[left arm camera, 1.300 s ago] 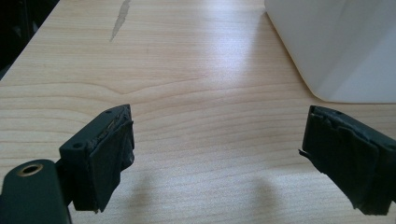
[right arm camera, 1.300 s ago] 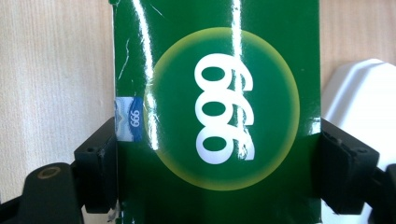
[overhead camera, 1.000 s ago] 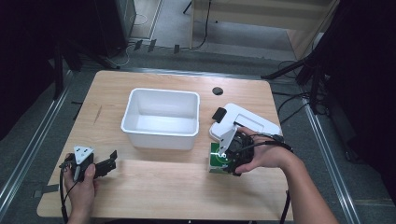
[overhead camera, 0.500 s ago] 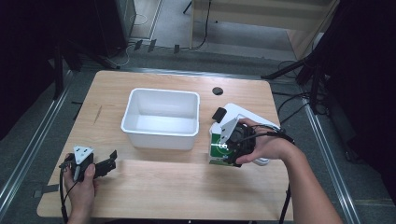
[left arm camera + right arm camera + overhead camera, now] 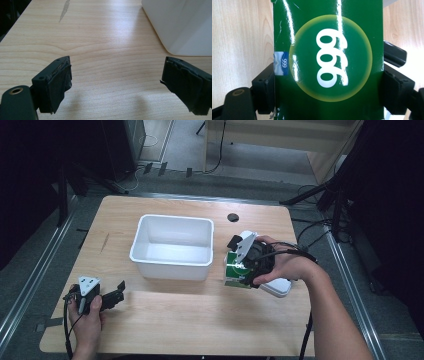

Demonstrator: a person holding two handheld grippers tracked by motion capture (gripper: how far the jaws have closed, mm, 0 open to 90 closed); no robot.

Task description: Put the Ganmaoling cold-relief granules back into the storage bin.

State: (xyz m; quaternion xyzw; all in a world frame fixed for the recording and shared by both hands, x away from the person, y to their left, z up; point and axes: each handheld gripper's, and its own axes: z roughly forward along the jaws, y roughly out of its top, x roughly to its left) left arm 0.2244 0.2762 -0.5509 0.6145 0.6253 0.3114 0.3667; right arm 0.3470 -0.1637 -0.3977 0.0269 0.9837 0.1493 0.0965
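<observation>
A green box (image 5: 234,272) with a yellow circle and white digits on its face (image 5: 329,60) sits between the jaws of my right gripper (image 5: 241,270), which is shut on its two sides. It hangs just right of the white tub (image 5: 172,246), near the tub's front right corner. My left gripper (image 5: 112,297) rests at the table's front left, jaws wide apart over bare wood (image 5: 115,75), nothing between them. A corner of the white tub (image 5: 180,27) shows beyond it.
A white flat lid-like object (image 5: 276,287) lies under my right hand. A dark round hole (image 5: 232,217) marks the table top behind the tub. Cables trail off the table's right side, and black stands flank the table.
My right gripper has lifted the green box off the table and carried it back toward the tub's right side. The left gripper has stayed where it was.
</observation>
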